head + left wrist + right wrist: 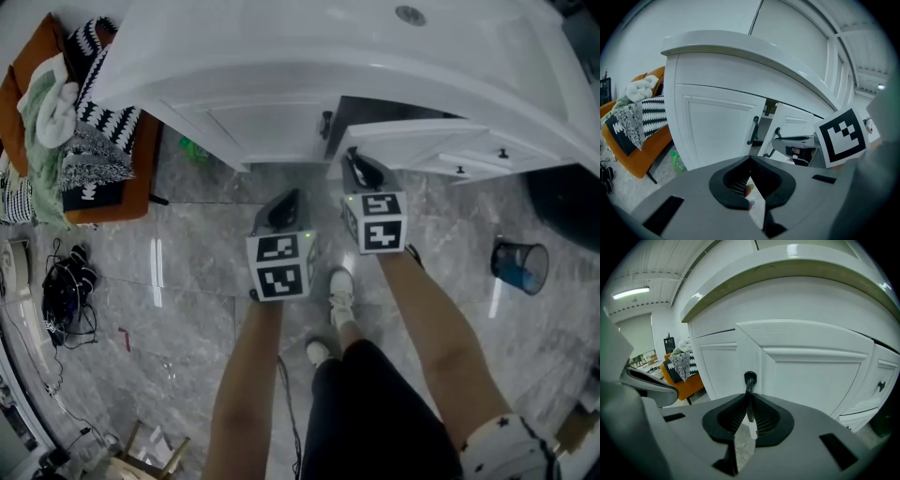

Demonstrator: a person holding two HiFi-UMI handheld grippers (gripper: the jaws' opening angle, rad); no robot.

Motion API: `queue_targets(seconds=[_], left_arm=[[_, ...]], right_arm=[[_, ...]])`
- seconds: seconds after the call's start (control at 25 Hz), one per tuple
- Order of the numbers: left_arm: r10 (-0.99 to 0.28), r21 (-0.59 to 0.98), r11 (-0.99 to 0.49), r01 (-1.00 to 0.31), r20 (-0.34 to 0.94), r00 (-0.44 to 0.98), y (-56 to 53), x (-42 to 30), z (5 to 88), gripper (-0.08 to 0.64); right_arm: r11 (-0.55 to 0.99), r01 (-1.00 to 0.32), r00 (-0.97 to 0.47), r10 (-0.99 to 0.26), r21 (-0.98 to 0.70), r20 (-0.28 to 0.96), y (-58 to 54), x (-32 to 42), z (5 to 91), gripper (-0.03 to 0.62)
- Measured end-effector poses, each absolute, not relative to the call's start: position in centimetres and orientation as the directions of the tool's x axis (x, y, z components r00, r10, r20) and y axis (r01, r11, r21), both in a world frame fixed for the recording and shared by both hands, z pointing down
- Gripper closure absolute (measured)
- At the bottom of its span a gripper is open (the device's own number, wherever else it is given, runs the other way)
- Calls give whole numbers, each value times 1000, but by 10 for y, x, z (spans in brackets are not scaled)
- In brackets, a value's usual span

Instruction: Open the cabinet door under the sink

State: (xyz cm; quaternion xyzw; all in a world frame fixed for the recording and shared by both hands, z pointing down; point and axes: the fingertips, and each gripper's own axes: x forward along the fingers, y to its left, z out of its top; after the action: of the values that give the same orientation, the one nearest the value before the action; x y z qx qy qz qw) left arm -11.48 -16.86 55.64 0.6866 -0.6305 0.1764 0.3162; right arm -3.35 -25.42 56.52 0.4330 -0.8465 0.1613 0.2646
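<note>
The white cabinet under the sink [410,15] has two doors. Its left door [253,122] is closed, and a black handle [753,130] runs along that door's right edge. The right door [412,139] stands ajar, swung out toward me, with dark space behind it. My right gripper [354,161] is shut on that door's black handle [749,392], which sits upright between the pads. My left gripper [291,199] hangs lower and to the left, away from the cabinet, shut with nothing in it [750,180]. In the left gripper view the right gripper [797,140] shows at the open door [790,124].
An orange chair [141,178] piled with clothes stands at the left. A green bottle [192,148] lies by the cabinet's base. Drawers [469,161] with small knobs sit to the right of the open door. A blue bin [518,265] stands at the right and cables [66,286] lie at the left. The person's legs fill the lower middle.
</note>
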Motion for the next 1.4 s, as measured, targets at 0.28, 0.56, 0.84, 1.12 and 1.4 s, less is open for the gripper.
queue_targets(seconds=[0.28,0.56,0.84,1.12,1.4], left_arm=[[-756,209,-20,-978,637,152,-164,-111,554,555],[-757,200,-34,-979,635,156,-161,-110,551,555],[-757,194,-48,-980,632,162,-156,-104,549,555],[-755,186,-59,-981,634,166,-149,-97,547,555],[-753,187,-62,-980,636,169,-141,-90,548,555]], right_arm=[[555,-831,-471,-663,-41,581,-244,-27,566,543],[531,-846,-454,-680,-40,575,-233,-20,565,543],[512,-858,-439,-696,-35,568,-223,-11,565,543],[495,-868,-428,-702,-42,569,-212,-2,564,543],[481,-875,-420,-709,-46,566,-200,8,564,543]])
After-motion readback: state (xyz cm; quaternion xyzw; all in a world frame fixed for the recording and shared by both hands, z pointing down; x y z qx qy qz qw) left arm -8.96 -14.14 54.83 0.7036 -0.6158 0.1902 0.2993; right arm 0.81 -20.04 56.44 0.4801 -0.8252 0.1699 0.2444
